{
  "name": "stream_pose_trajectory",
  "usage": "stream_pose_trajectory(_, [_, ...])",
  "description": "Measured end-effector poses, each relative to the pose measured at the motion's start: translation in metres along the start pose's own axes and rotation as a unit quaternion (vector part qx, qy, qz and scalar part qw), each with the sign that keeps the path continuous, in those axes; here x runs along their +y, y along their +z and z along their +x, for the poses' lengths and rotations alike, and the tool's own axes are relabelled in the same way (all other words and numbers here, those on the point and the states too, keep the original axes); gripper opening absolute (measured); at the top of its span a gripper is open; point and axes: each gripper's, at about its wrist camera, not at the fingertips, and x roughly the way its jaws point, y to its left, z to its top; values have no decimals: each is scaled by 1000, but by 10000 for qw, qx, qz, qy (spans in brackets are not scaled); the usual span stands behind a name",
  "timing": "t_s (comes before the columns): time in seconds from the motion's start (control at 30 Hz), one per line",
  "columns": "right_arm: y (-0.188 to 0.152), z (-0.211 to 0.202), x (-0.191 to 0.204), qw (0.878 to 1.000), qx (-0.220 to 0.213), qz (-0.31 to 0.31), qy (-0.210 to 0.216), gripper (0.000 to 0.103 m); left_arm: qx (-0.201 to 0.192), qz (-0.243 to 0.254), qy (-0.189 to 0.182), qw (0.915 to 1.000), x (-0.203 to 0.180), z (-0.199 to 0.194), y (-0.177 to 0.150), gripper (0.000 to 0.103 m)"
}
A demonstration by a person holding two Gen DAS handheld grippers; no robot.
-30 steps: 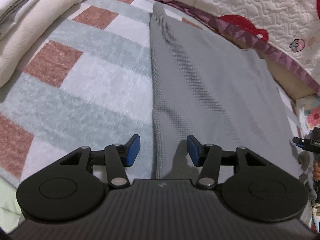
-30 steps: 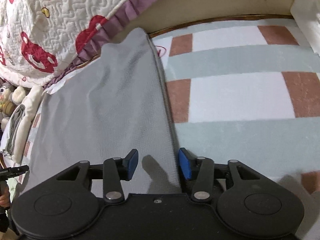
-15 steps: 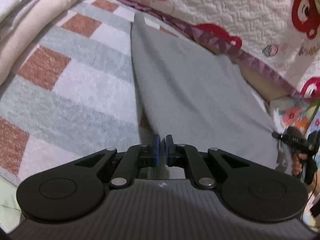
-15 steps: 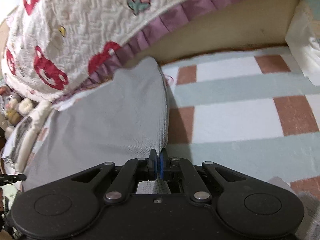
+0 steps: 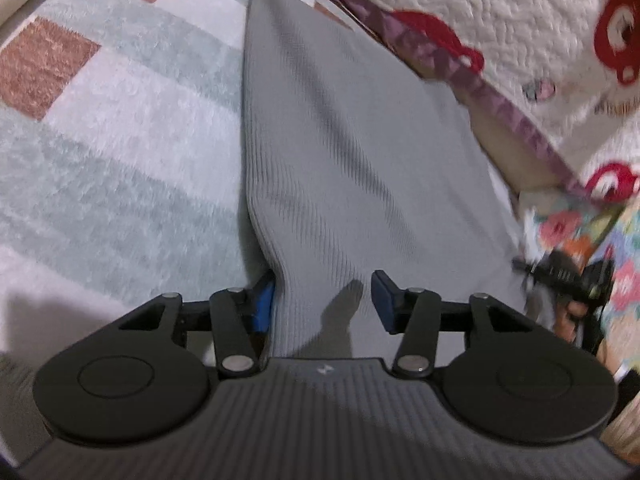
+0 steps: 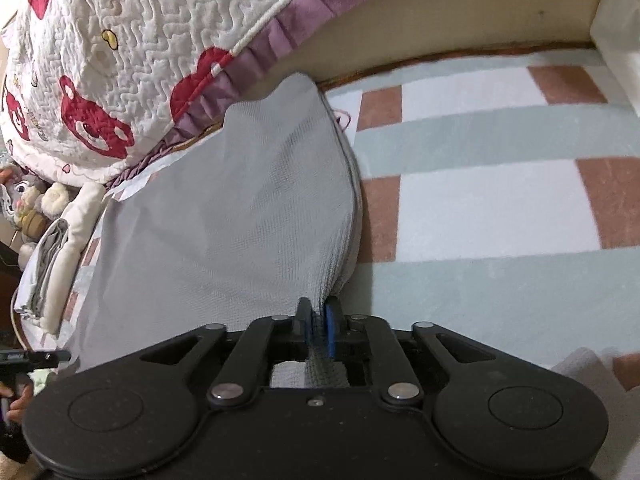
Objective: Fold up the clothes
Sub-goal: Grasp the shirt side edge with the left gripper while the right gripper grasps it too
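The grey waffle-knit garment point(image 5: 344, 152) lies on a plush blanket point(image 5: 120, 168) checked in pale green, white and rust. In the left wrist view its long axis runs from the gripper at 6 o'clock up to a narrow end near 12 o'clock, its folded left edge forming a straight line that curves in toward the fingers at the bottom. At 1 to 3 o'clock it meets the purple ruffle of a quilted cover point(image 5: 520, 28) printed with red bears.

The left gripper point(image 5: 322, 300) has its jaws apart and opening; the cloth's near edge lies between them, beside the left blue pad, but the pads do not press on it. Half a second ago those pads were together on this edge, and the edge was lifted; now it has sunk toward the blanket.

In the right wrist view the garment point(image 6: 240, 220) stretches from the gripper at 6 o'clock to a rounded far corner at about 12 o'clock, its right hem bulging out toward 3 o'clock. The right gripper point(image 6: 318, 330) is clamped on a bunched strip of the hem, the blue pads pressing it from both sides, though the jaws are starting to open. A second ago they stood wide over the flat cloth; the hem now rises in a raised fold. The other gripper point(image 6: 32, 358) shows at 8 o'clock.
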Motion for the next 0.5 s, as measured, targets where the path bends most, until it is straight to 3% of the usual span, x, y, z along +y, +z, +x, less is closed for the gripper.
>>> stream_pose_trajectory(0.03, [0, 2, -1, 10000, 41, 34, 24, 26, -33, -77, -73, 9999, 3, 2, 3, 44])
stream_pose_trajectory(0.07, [0, 4, -1, 9999, 84, 74, 54, 40, 42, -174, -132, 9998, 5, 7, 4, 36])
stream_pose_trajectory(0.1, [-1, 7, -2, 9997, 152, 165, 139, 43, 123, -273, -190, 9994, 8, 11, 4, 12])
stream_pose_trajectory(0.13, [-4, 10, -2, 9990, 214, 287, 284, 43, 270, -544, -368, 9975, 13, 15, 3, 4])
stream_pose_trajectory(0.2, [-10, 16, 1, 9968, 318, 496, 542, 43, 199, -721, -640, 9951, 11, 10, -3, 3])
stream_pose_trajectory(0.3, [-12, 19, 0, 9967, 98, 591, 541, 42, -39, -547, -401, 9977, 4, 1, -3, 3])
stream_pose_trajectory(0.33, [-12, 20, -2, 9959, 49, 687, 581, 39, -125, -544, -383, 9977, 4, -2, -1, 3])
stream_pose_trajectory(0.4, [-12, 20, 0, 9974, 97, 537, 473, 7, -152, -589, -352, 9975, 7, -4, 4, 3])
stream_pose_trajectory(0.5, [-12, 14, 4, 9980, 52, 414, 480, 7, -48, -359, -259, 9990, 0, -2, 3, 3])
